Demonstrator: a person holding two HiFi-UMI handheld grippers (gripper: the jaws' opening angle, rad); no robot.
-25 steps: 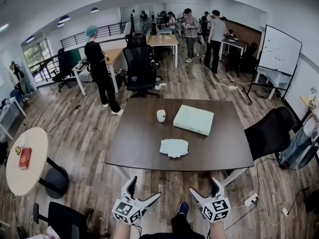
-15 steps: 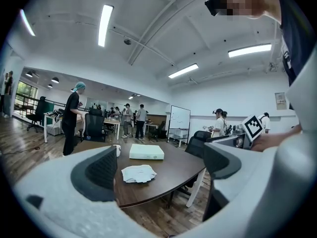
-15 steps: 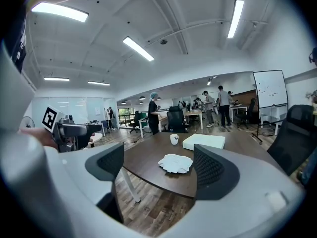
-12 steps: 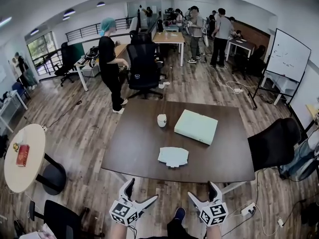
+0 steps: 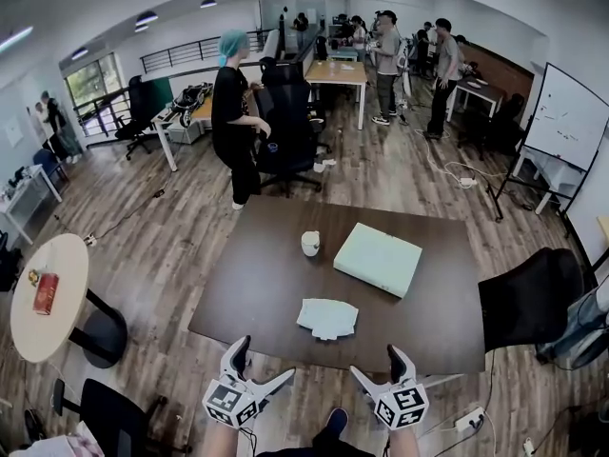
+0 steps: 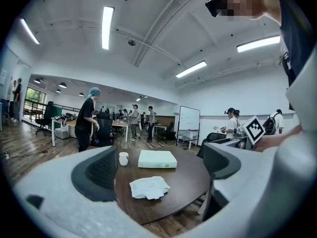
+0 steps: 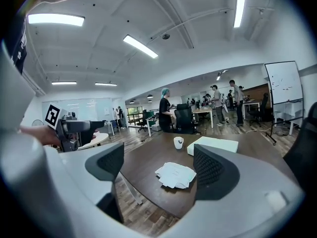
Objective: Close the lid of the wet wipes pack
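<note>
Both grippers are short of the desk (image 5: 257, 288). The left gripper (image 5: 265, 360) and right gripper (image 5: 374, 362) have jaws partway open, nothing in either. The wet wipes pack (image 5: 327, 318) lies loose near the desk's front edge, ahead and between them; I can't make out the lid from here. Risk: the pack looks soft and light, so a one-sided press likely skids or crumples it instead of seating the lid. Pin it first. The cup (image 5: 310, 244) and pale box (image 5: 378, 258) sit well behind it.

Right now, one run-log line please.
phase: pre-contact | left gripper: open, empty | right gripper: open, empty | wet wipes pack: on table, untouched | lid state: unclear
</note>
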